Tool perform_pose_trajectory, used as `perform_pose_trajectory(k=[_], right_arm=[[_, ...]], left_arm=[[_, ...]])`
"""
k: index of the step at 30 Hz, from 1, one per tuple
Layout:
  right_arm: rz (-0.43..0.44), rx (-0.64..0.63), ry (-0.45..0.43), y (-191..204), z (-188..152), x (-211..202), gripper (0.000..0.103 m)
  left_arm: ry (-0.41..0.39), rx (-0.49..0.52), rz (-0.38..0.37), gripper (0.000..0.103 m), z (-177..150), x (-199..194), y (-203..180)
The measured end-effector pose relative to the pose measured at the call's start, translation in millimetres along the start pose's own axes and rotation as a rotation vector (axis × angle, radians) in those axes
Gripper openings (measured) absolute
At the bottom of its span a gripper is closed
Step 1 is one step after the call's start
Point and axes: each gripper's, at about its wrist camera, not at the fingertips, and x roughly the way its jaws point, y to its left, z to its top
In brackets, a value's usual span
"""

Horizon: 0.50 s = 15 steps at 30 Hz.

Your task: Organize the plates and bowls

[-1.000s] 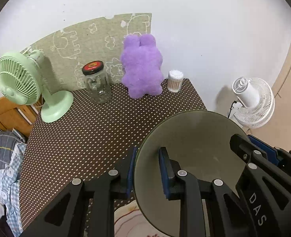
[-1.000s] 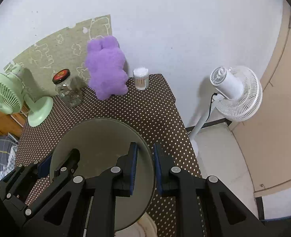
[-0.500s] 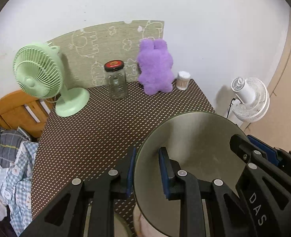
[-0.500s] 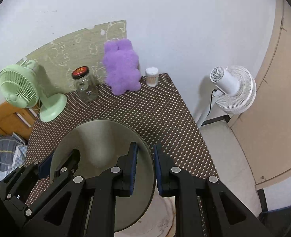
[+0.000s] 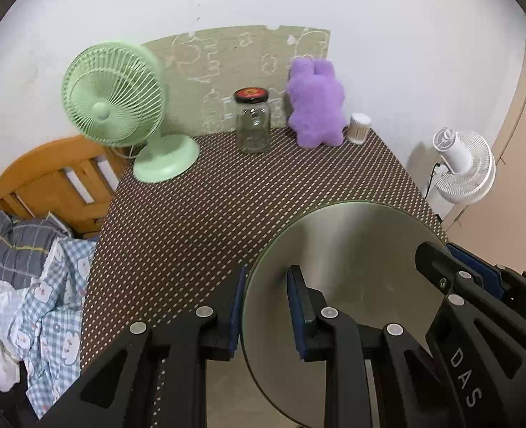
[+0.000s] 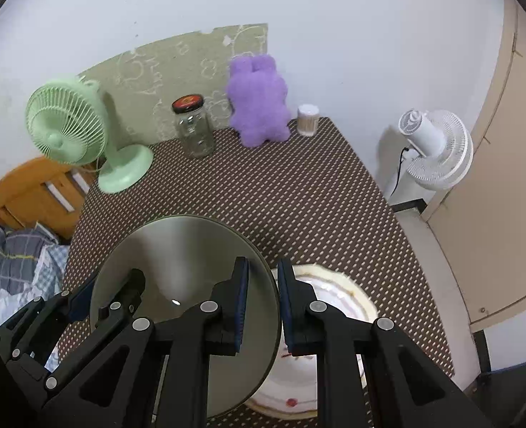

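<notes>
A round olive-grey plate (image 5: pixel 352 267) is held level above the dotted brown table (image 5: pixel 227 207) by both grippers. My left gripper (image 5: pixel 263 306) is shut on its left rim. My right gripper (image 6: pixel 262 303) is shut on its right rim; the plate also shows in the right wrist view (image 6: pixel 177 267). Below the right gripper a white plate with a brown rim (image 6: pixel 338 296) lies on the table near its front edge, partly hidden by the fingers.
At the table's back stand a green desk fan (image 5: pixel 120 107), a glass jar with a black lid (image 5: pixel 252 121), a purple plush toy (image 5: pixel 316 107) and a cotton-swab tub (image 5: pixel 359 128). A white floor fan (image 6: pixel 434 149) stands to the right; a wooden bed end with bedding (image 5: pixel 41 192) lies left.
Both grippers have risen and drawn back with the olive plate, so more of the table and the white plate beneath show. The grips have not changed.
</notes>
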Motion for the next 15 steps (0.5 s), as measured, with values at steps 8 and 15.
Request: perform_pose_trajectory(k=[8, 15], right_arm=[[0.019, -0.015, 0.047, 27.9, -28.7, 6.8, 0.020], [0.043, -0.020, 0.091, 42.8, -47.8, 17.1, 0.020]], left_arm=[[0.049, -0.011, 0.024, 0.021, -29.5, 5.2, 27.9], [0.082, -0.011, 0.043, 0.021, -48.2, 11.7, 43.3]])
